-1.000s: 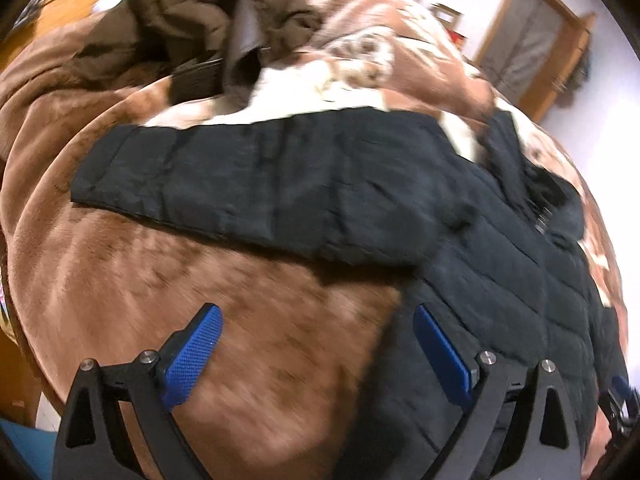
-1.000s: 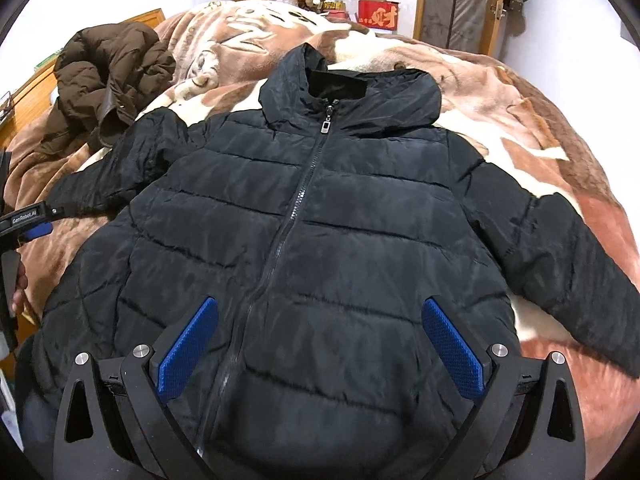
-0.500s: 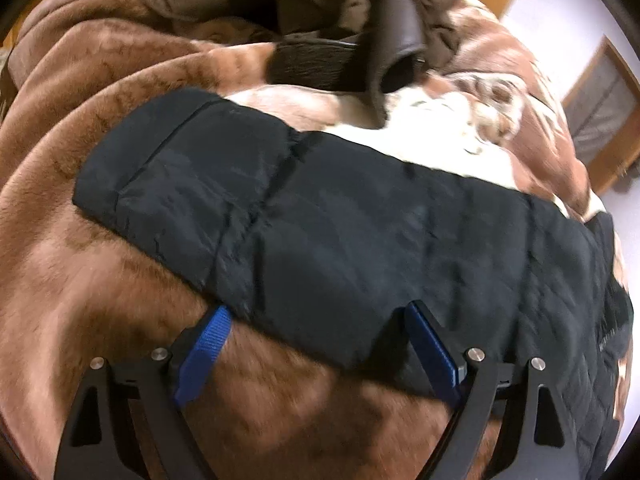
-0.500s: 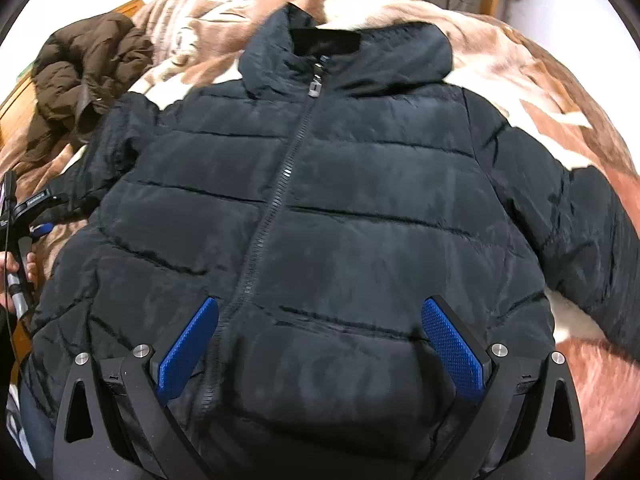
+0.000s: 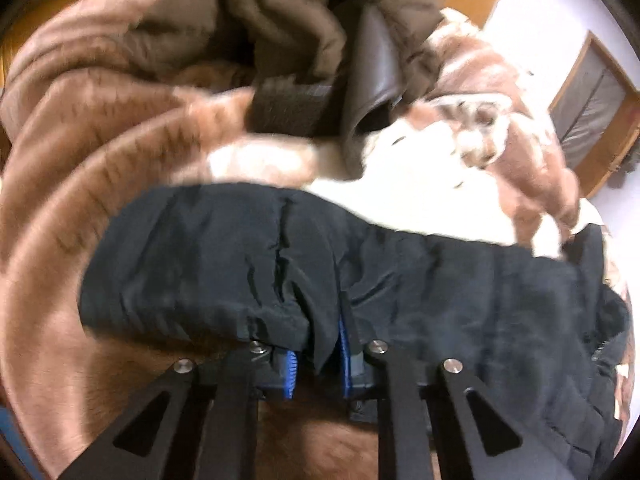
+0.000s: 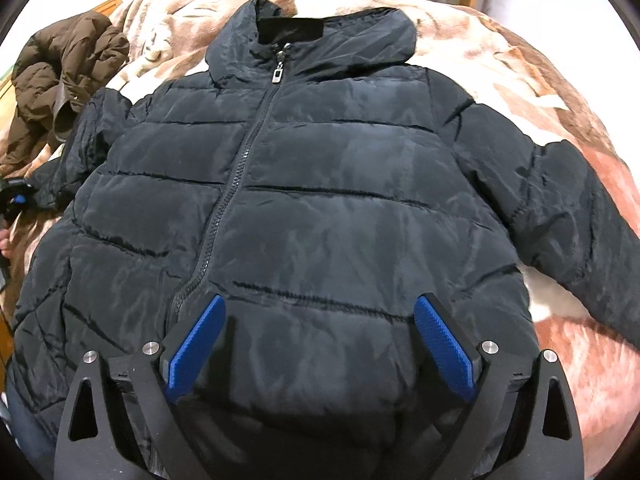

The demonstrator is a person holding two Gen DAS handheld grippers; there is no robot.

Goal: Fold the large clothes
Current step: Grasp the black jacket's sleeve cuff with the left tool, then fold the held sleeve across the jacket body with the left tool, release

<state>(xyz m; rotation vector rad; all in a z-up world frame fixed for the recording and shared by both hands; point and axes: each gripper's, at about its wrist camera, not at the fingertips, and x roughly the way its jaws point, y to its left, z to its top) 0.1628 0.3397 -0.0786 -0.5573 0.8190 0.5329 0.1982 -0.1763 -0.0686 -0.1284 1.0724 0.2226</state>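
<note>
I am clamping my left gripper (image 5: 316, 354) jaws on the sleeve (image 5: 240, 272) out at nine o'clock of the black puffer jacket (image 6: 304, 208) lying zipped on the bed (image 6: 520, 76), while my right gripper (image 6: 320, 344) is hovering wide-jawed over the hem, ready for folding.

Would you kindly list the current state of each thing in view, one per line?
Black puffer jacket: lying flat on its back, front up, unfolded.
Zipper: closed up to the collar.
Jacket sleeve: pinched at its edge by the left gripper.
Left gripper: shut on the sleeve.
Right gripper: open, fingers above the jacket's hem.
Brown coat: crumpled in a heap.
Blanket: spread under everything.
</note>
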